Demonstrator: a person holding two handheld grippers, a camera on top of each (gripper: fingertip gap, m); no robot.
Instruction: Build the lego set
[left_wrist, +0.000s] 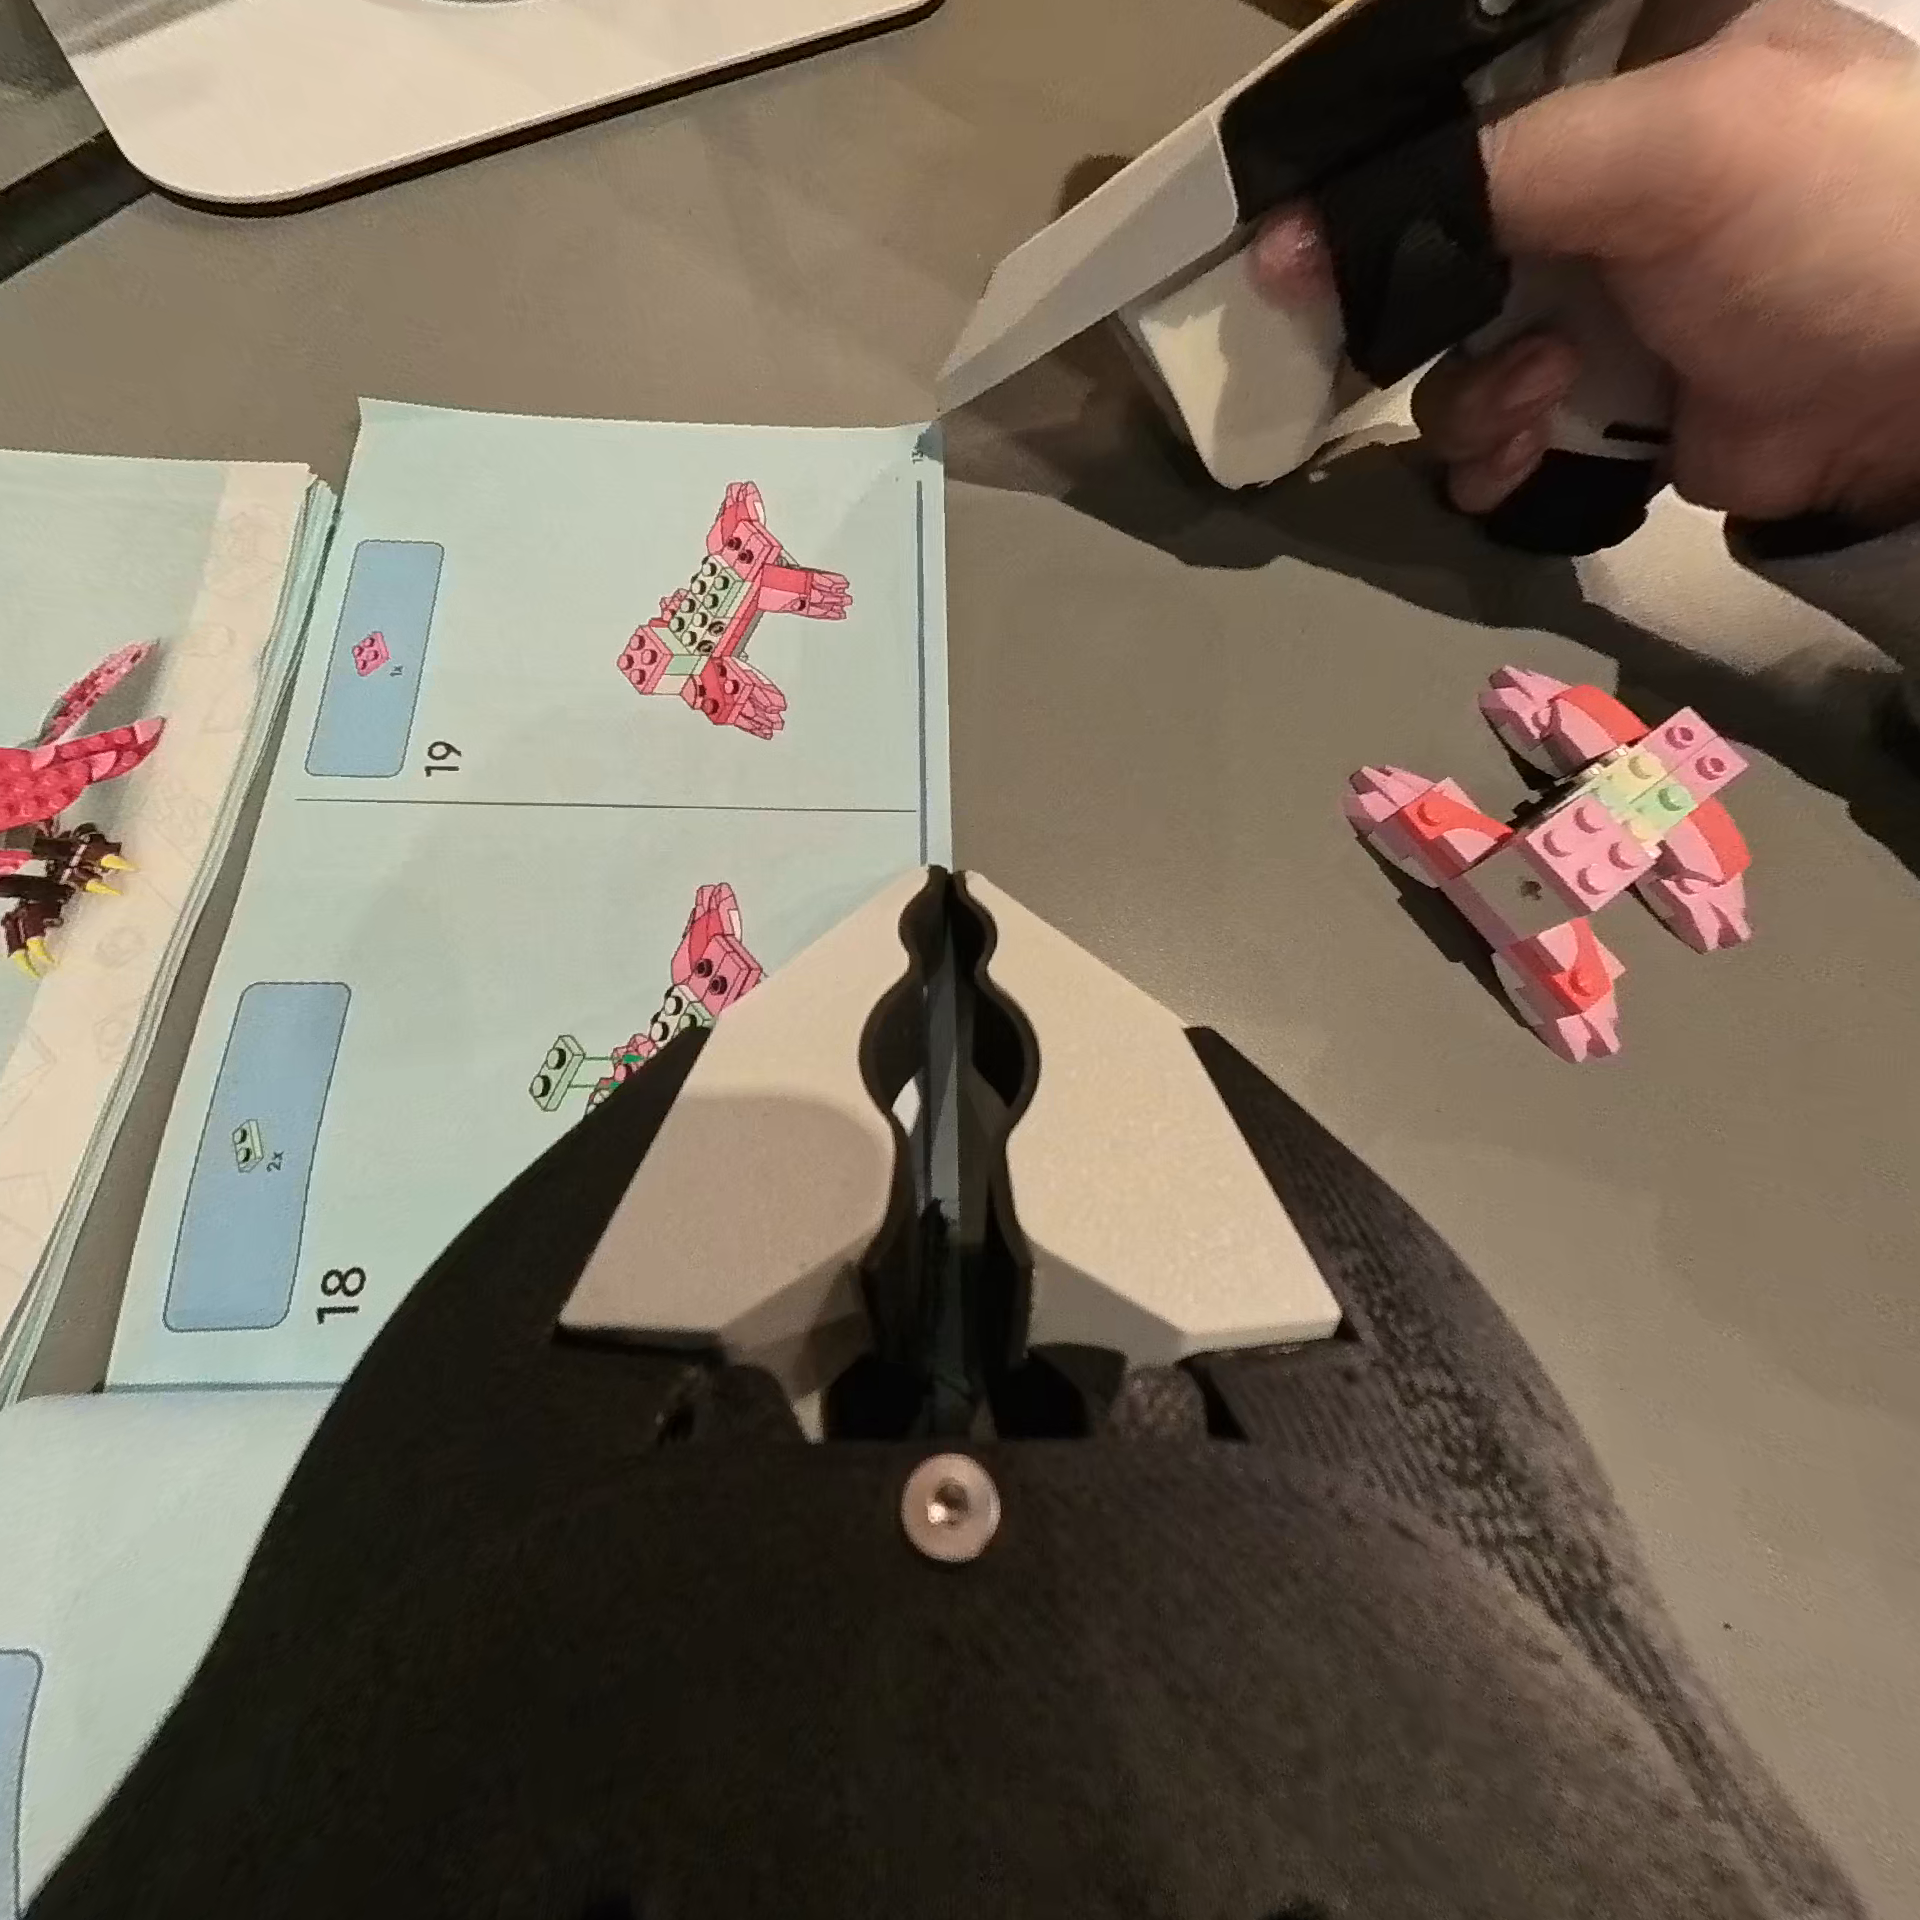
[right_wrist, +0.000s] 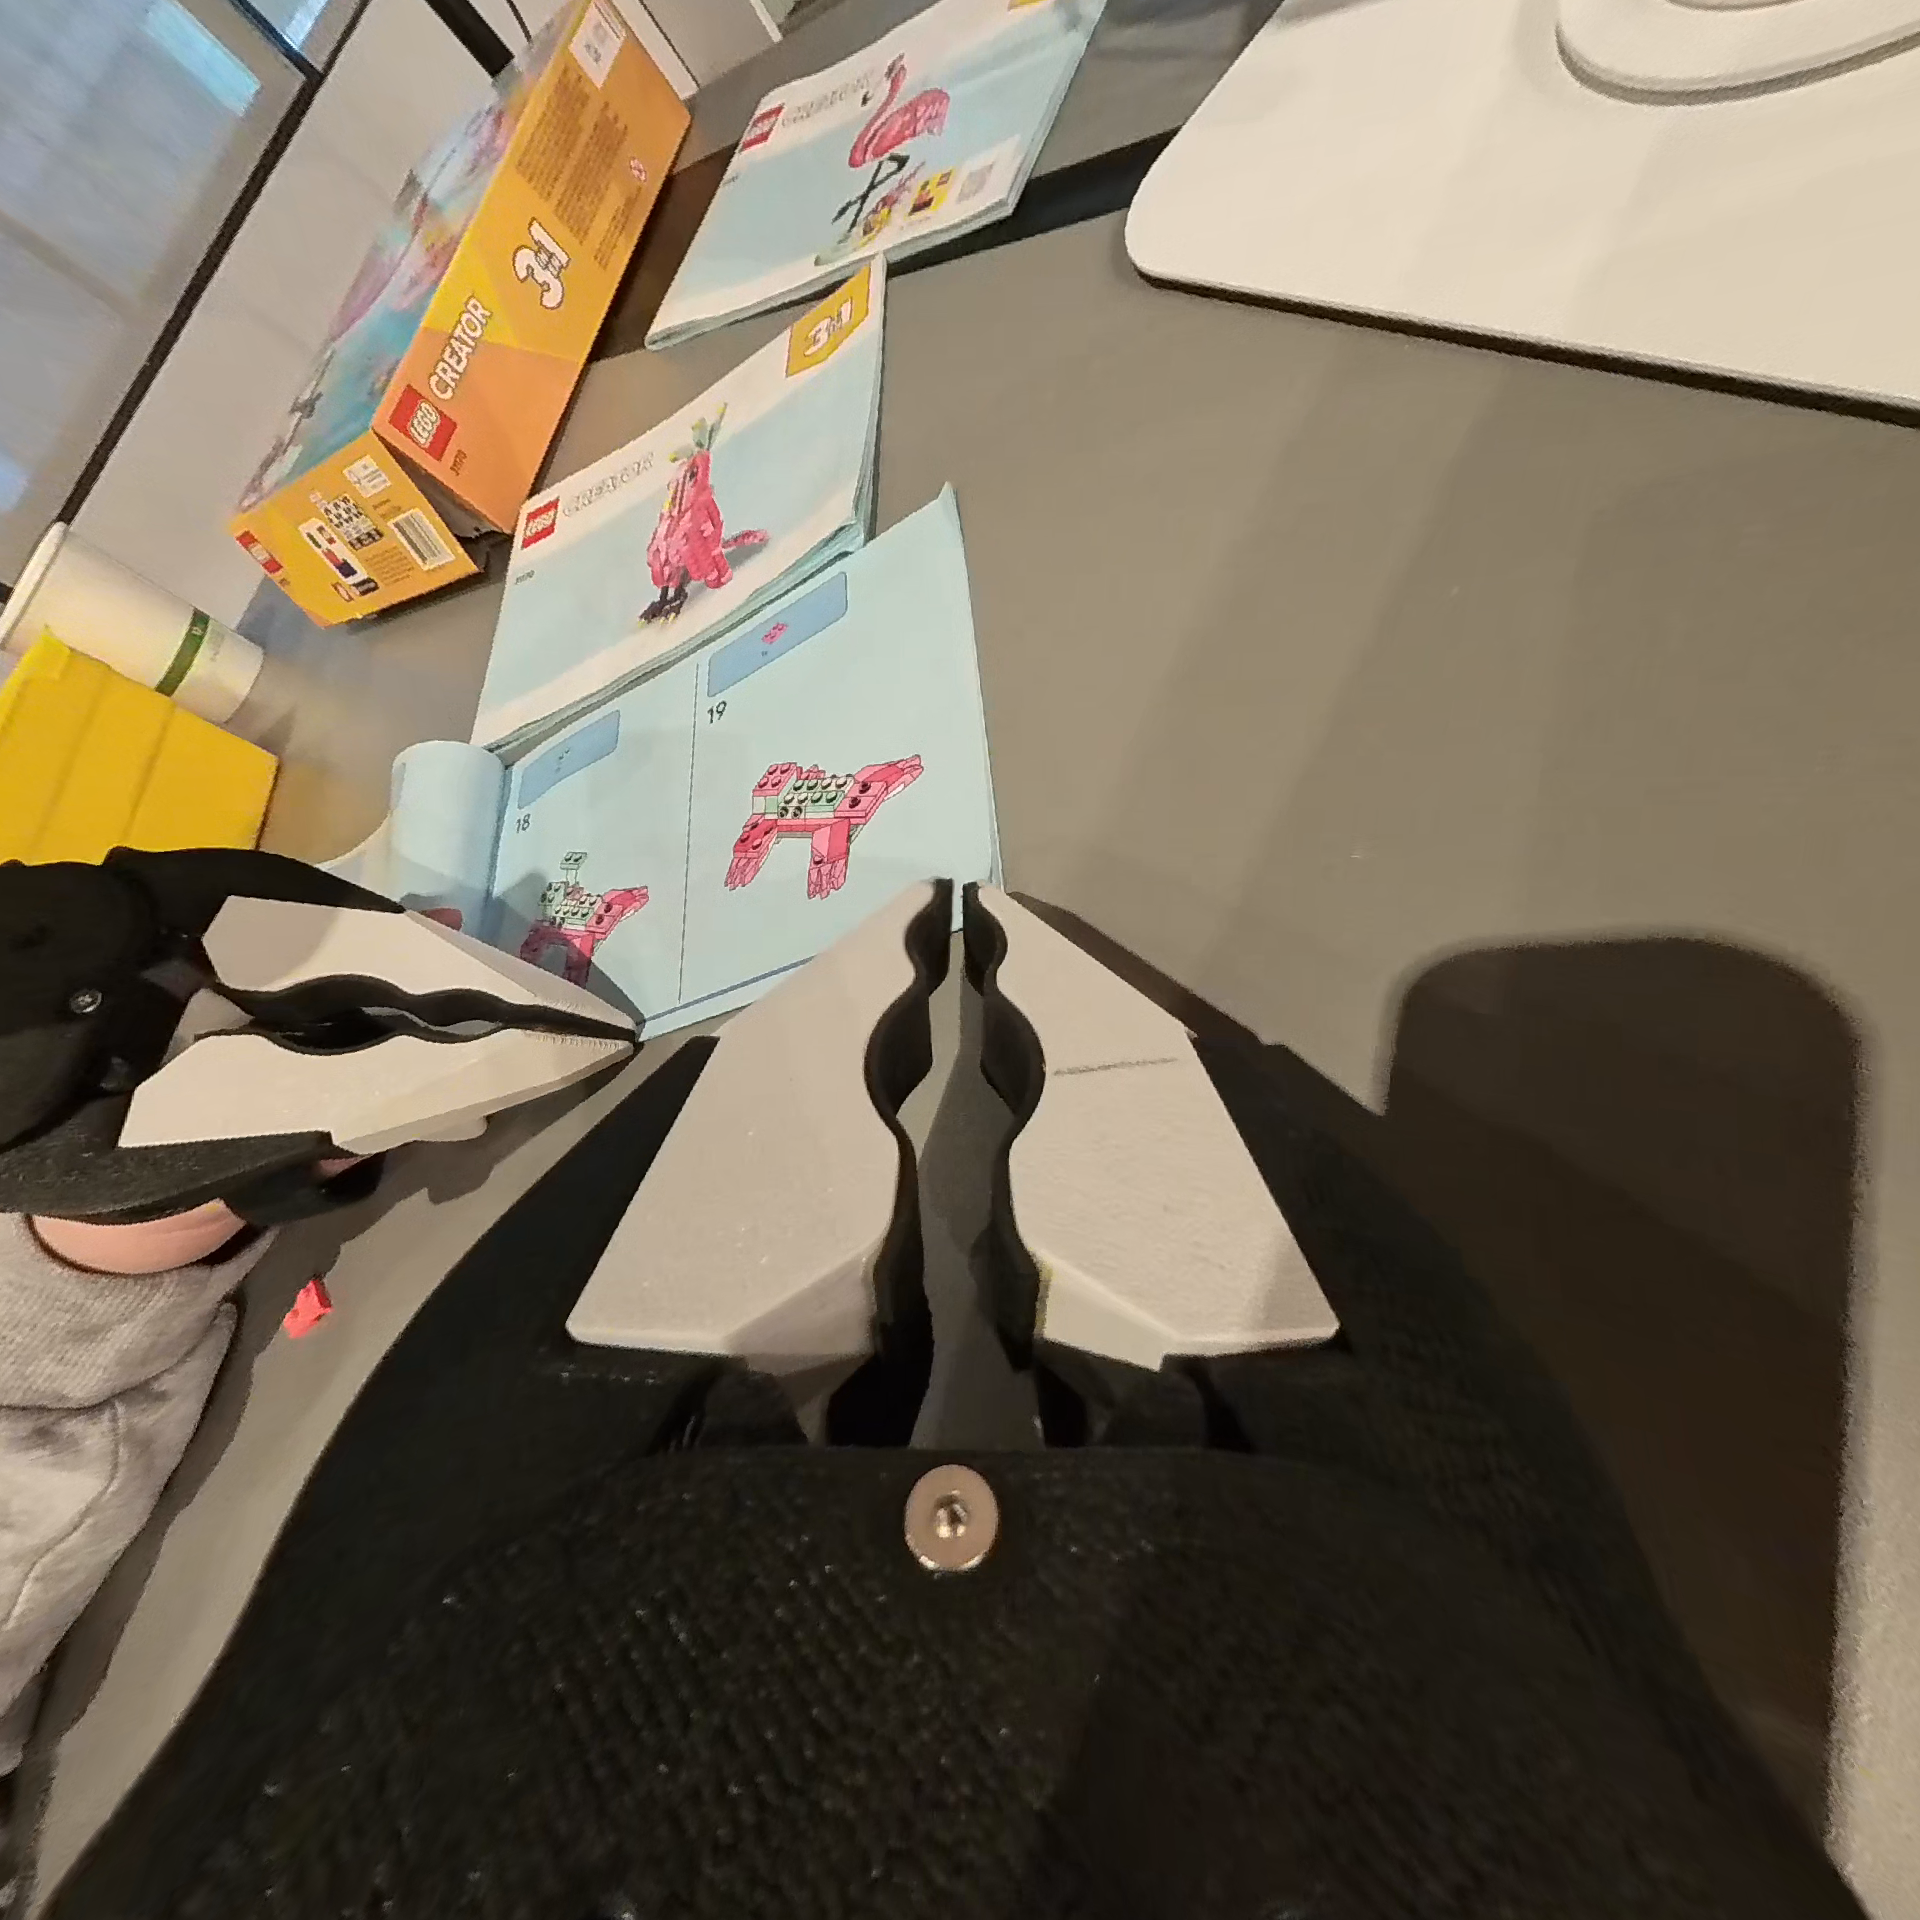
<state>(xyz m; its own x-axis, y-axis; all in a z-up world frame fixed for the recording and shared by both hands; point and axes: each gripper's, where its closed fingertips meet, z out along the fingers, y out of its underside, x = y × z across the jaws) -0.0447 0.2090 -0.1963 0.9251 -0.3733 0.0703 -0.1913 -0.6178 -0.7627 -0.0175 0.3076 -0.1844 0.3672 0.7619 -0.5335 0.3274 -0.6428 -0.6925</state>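
Observation:
A partly built pink, red and pale-green lego model (left_wrist: 1548, 862) lies on the grey table (left_wrist: 1195, 644), to the right of an open instruction booklet (left_wrist: 582, 852). The booklet also shows in the right wrist view (right_wrist: 748, 821). My left gripper (left_wrist: 940, 875) is shut, with its tips over the booklet page's outer edge; no brick is in it. It also shows in the right wrist view (right_wrist: 623, 1039). My right gripper (right_wrist: 958, 888) is shut and empty, next to the same page's far corner. It shows in the left wrist view (left_wrist: 951, 400), held by a hand (left_wrist: 1704, 312).
A white board (right_wrist: 1507, 229) lies at the back. A lego box (right_wrist: 499, 343), two closed booklets (right_wrist: 727, 488), a white cup (right_wrist: 135, 623) and a yellow bin (right_wrist: 114, 779) stand at the left. A small red piece (right_wrist: 307, 1304) lies near a grey sleeve (right_wrist: 94, 1382). Left tips to right tips: about 11 cm.

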